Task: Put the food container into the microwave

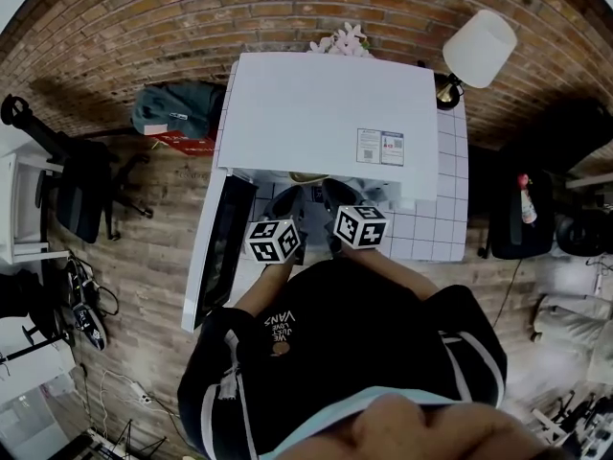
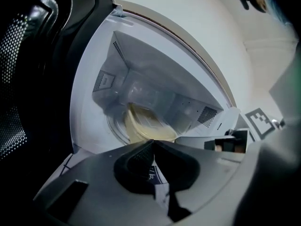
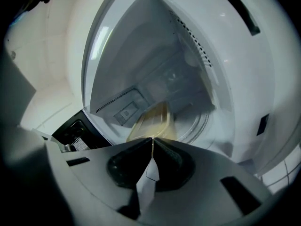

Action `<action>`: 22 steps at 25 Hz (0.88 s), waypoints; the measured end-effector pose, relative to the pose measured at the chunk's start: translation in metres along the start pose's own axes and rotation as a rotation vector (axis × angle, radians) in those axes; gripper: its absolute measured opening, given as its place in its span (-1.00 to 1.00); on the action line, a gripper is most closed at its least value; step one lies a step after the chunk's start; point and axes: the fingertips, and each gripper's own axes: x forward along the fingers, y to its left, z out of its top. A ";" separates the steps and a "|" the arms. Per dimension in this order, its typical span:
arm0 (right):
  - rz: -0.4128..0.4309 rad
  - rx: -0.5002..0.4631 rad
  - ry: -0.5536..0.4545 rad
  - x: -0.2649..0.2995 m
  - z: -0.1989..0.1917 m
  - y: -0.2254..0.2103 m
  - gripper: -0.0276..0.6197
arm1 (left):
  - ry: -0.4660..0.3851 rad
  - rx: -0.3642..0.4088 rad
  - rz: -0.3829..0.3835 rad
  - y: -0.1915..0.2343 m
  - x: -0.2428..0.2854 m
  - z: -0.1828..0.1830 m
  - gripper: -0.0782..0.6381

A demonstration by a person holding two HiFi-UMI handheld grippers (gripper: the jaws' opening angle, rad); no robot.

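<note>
The container is tilted inside the open microwave, just over the turntable. The left tool and right tool each pinch its thin rim, jaws almost together. The door swings out leftward. The microwave stands on a tiled surface.

A white-shaded lamp stands at the tiled table's far right corner, with pink flowers at its far edge by the brick wall. To the left, a dark bag lies near a black chair.
</note>
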 end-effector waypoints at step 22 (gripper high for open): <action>0.025 -0.023 0.019 0.019 0.007 0.004 -0.88 | -0.017 -0.013 0.037 0.011 0.001 0.009 -0.75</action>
